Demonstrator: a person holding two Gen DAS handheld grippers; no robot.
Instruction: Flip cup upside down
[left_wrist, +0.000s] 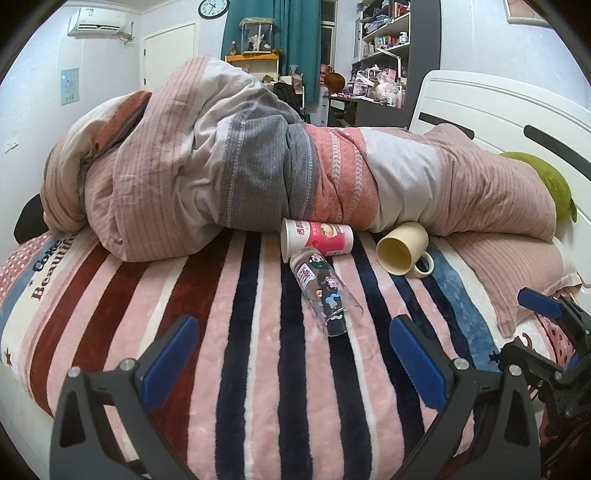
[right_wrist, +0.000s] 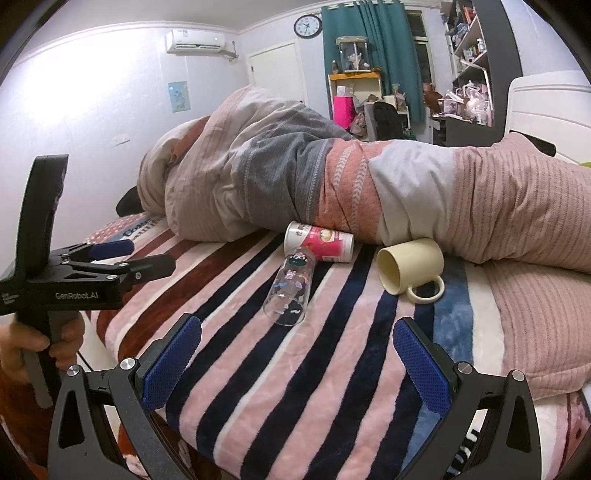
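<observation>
Three cups lie on their sides on the striped blanket (left_wrist: 258, 369). A clear glass with cartoon stickers (left_wrist: 325, 295) (right_wrist: 290, 291) lies nearest, mouth toward me. A pink and white paper cup (left_wrist: 317, 238) (right_wrist: 319, 243) lies behind it, touching it. A cream mug (left_wrist: 402, 249) (right_wrist: 410, 264) lies to the right, mouth facing left front, handle on the blanket. My left gripper (left_wrist: 291, 362) is open and empty, short of the glass; it also shows in the right wrist view (right_wrist: 144, 256). My right gripper (right_wrist: 295, 365) is open and empty, short of the glass.
A bunched striped duvet (left_wrist: 221, 166) (right_wrist: 332, 177) lies across the bed right behind the cups. A pink pillow (right_wrist: 535, 314) sits at the right. A white headboard (left_wrist: 498, 110) and a green cushion (left_wrist: 550, 184) are at far right. The bed's front edge is just below the grippers.
</observation>
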